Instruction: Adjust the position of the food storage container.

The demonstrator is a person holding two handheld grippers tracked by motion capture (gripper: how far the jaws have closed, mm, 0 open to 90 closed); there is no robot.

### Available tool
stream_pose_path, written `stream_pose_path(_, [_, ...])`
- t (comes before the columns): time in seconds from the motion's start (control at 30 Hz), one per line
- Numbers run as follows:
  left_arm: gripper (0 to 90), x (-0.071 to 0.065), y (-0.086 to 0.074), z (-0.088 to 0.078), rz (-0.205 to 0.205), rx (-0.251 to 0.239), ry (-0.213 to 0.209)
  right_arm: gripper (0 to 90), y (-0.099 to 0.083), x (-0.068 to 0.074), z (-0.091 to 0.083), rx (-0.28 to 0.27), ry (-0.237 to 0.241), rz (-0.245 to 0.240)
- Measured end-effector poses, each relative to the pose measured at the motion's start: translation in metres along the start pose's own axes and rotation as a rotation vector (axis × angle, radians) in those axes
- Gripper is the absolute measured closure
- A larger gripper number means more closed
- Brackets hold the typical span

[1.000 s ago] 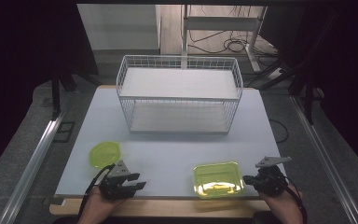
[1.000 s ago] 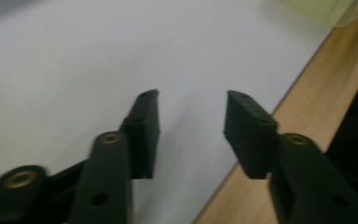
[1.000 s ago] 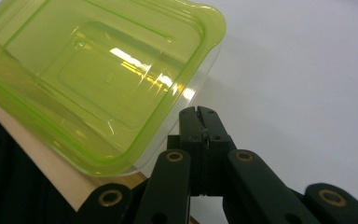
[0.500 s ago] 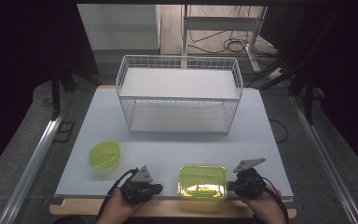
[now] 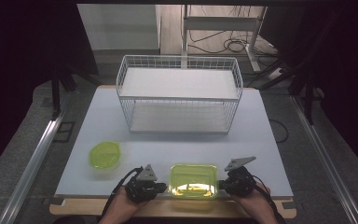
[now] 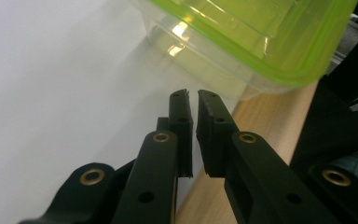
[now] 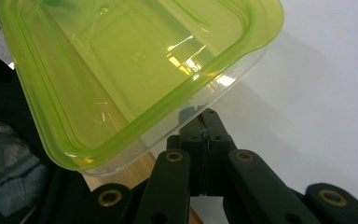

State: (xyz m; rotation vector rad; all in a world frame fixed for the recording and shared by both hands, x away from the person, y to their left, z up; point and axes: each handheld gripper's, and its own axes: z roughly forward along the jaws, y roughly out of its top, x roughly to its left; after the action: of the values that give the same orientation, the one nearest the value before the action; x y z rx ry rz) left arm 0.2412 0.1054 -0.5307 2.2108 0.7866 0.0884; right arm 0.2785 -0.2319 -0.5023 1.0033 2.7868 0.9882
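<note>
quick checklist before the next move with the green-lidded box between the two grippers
1. Left gripper jaws near shut, just been closing, nothing between them: ok.
2. Right gripper shut, tips under the box rim: ok.
3. Rectangular box flanked by both grippers: ok.
4. Lid seated on box: cannot tell.
5. Box sits near the table front edge: not ok.
6. Wire basket and round container stand apart from the box: ok.

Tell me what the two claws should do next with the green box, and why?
Probably press inward and lift. The left claw and right claw, both shut, flank the green-lidded box at the table's near edge, tips under its lid rim.
</note>
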Motion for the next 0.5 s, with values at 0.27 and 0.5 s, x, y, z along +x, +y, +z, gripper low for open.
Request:
stream_pose_path(0.27, [83.6,0.014,-0.001,-0.008,-0.033,0.005,0.048,89.2,0.026,0.005,0.019,-0.002,0.019,-0.046])
stream_pose_path(0.5, [83.6,0.030,0.015,-0.006,-0.030,0.049,0.090,89.2,0.044,-0.001,0.027,0.007,-0.016,-0.069])
